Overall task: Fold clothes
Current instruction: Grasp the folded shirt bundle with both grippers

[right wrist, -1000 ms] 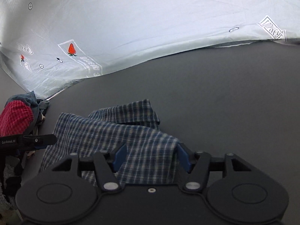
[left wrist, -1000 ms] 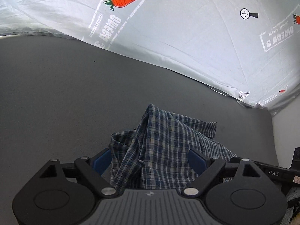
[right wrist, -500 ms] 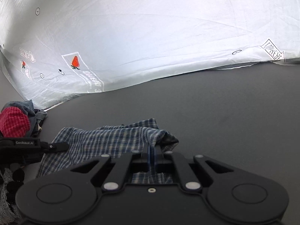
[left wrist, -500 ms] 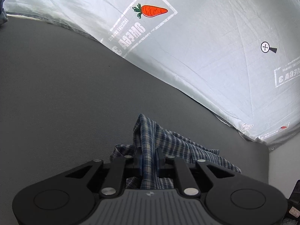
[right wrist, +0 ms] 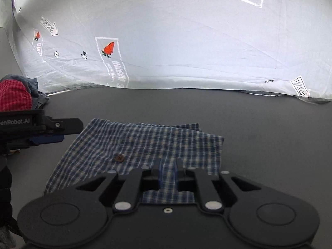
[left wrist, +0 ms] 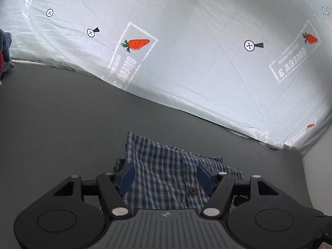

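A blue-and-white plaid garment (left wrist: 166, 166) (right wrist: 145, 143) with a brown button (right wrist: 119, 158) lies spread flat on the dark grey table (left wrist: 62, 114). My left gripper (left wrist: 165, 177) hovers over its near edge. Its jaws are opening, and the blue pads (left wrist: 126, 176) stand wide apart and clear of the cloth. My right gripper (right wrist: 168, 174) sits over the garment's near right part. Its jaws are opening too, parted by a narrow gap through which flat plaid shows. In the right wrist view the left gripper (right wrist: 54, 132) is at the garment's left corner.
A white sheet printed with carrots (left wrist: 186, 51) (right wrist: 186, 41) hangs behind the table. A heap of red checked and blue clothes (right wrist: 14, 97) lies at the far left. The table's right edge (left wrist: 305, 176) is close to the garment.
The cloth was bunched a second ago. Both grippers then pinched raised folds of it. Now the garment lies spread flat and both pairs of jaws have parted.
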Available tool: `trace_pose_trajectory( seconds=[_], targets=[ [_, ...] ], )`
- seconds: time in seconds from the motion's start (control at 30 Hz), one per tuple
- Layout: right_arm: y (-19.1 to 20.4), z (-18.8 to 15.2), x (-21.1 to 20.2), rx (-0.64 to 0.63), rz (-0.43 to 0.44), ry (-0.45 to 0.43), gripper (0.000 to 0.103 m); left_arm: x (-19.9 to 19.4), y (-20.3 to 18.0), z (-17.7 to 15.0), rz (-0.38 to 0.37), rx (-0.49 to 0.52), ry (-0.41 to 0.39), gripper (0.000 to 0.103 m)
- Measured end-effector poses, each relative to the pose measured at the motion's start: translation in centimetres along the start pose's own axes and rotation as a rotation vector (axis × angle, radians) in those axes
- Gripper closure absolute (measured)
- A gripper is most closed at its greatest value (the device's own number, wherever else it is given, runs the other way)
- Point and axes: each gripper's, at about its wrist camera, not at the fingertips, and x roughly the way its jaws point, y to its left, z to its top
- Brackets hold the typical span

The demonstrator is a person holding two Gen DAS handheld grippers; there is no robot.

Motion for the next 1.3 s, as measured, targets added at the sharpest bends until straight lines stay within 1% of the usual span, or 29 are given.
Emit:
trace_pose_trajectory(
  seconds=[0.07,0.1,0.13,0.17,0.2,0.23,0.27,0.3,0.33,0.4,0.5,0.53,0.57,0.6,0.67,0.73,0.77,0.8,0.87,0.93,0.97,1.0,1.07,1.1,1.13,1.2,1.27,1.3],
  targets=[
    [1.2,-1.9,0.7,-0.021,-0.001,0.043,0.085,2.5,0.0,-3.3,0.095,0.09,0.047,0.035],
    [1.5,-2.9,1.4,-0.034,-0.025,0.066,0.085,3.6,0.7,-4.7,0.121,0.136,0.069,0.029],
    [1.5,-3.8,2.1,-0.047,-0.049,0.091,0.085,4.1,1.4,-5.7,0.124,0.154,0.068,0.025],
    [1.4,-4.7,2.7,-0.059,-0.072,0.116,0.083,3.9,1.9,-6.0,0.119,0.162,0.047,0.019],
    [1.4,-5.3,3.2,-0.077,-0.09,0.136,0.081,3.8,2.0,-5.7,0.115,0.164,0.061,0.019],
    [1.3,-5.1,2.9,-0.108,-0.089,0.14,0.076,3.6,2.2,-5.1,0.115,0.152,0.082,0.019],
    [1.2,-4.6,2.5,-0.13,-0.086,0.14,0.069,3.3,2.3,-4.5,0.114,0.133,0.088,0.019],
    [0.9,-4.1,2.1,-0.147,-0.084,0.137,0.064,3.0,2.7,-3.7,0.115,0.11,0.078,0.02],
    [0.4,-3.6,1.6,-0.139,-0.081,0.122,0.056,2.6,3.1,-2.9,0.117,0.085,0.063,0.02],
    [-1.5,-2.6,0.8,-0.075,-0.075,0.095,0.048,2.5,4.1,-1.5,0.116,0.053,0.049,0.019],
    [-4.6,-1.3,0.6,0.055,-0.053,0.064,0.035,3.2,5.5,0.2,0.071,0.033,0.079,0.019],
    [-5.4,-1.0,0.7,0.081,-0.044,0.054,0.029,3.7,5.8,0.7,0.054,0.038,0.095,0.019],
    [-6.0,-0.7,1.0,0.092,-0.038,0.048,0.025,4.2,6.0,1.2,0.028,0.045,0.11,0.018],
    [-6.5,-0.4,1.4,0.092,-0.034,0.044,0.024,4.7,6.2,1.7,0.0,0.051,0.127,0.018],
    [-7.2,0.3,2.3,0.084,-0.022,0.042,0.018,6.2,6.6,2.8,-0.104,0.015,0.173,0.017],
    [-7.7,1.1,3.7,0.064,-0.008,0.05,0.016,7.5,6.9,3.7,-0.166,-0.012,0.204,0.017],
    [-7.9,1.4,4.6,0.055,0.0,0.057,0.015,8.2,6.9,4.0,-0.182,-0.014,0.212,0.017],
    [-8.2,1.7,5.5,0.054,0.007,0.064,0.014,8.8,6.8,4.4,-0.193,-0.012,0.217,0.017],
    [-8.7,2.2,7.1,0.053,0.023,0.078,0.012,10.4,6.5,4.8,-0.197,0.012,0.255,0.017],
    [-9.2,2.6,8.5,0.073,0.058,0.09,0.011,11.4,6.4,5.0,-0.204,0.027,0.284,0.017],
    [-9.4,2.8,9.2,0.085,0.084,0.1,0.011,11.7,6.3,5.1,-0.225,0.029,0.291,0.016],
    [-9.4,3.0,9.7,0.087,0.096,0.11,0.011,12.0,6.3,5.2,-0.246,0.026,0.297,0.014],
    [-9.3,3.4,10.6,0.087,0.119,0.129,0.011,12.6,6.4,5.4,-0.29,0.018,0.311,0.012],
    [-9.1,3.7,10.9,0.076,0.134,0.133,0.013,12.9,6.5,5.5,-0.307,0.016,0.317,0.012],
    [-8.9,3.9,11.2,0.066,0.145,0.139,0.017,13.2,6.5,5.6,-0.322,0.014,0.323,0.012],
    [-8.5,4.1,11.9,0.059,0.158,0.161,0.02,13.6,6.5,5.8,-0.337,0.004,0.333,0.011],
    [-8.2,4.1,12.3,0.081,0.199,0.184,0.043,13.7,6.3,5.8,-0.348,0.007,0.355,0.011],
    [-8.2,4.0,12.4,0.116,0.199,0.186,0.043,13.7,6.1,5.9,-0.355,0.015,0.368,0.013]
  ],
)
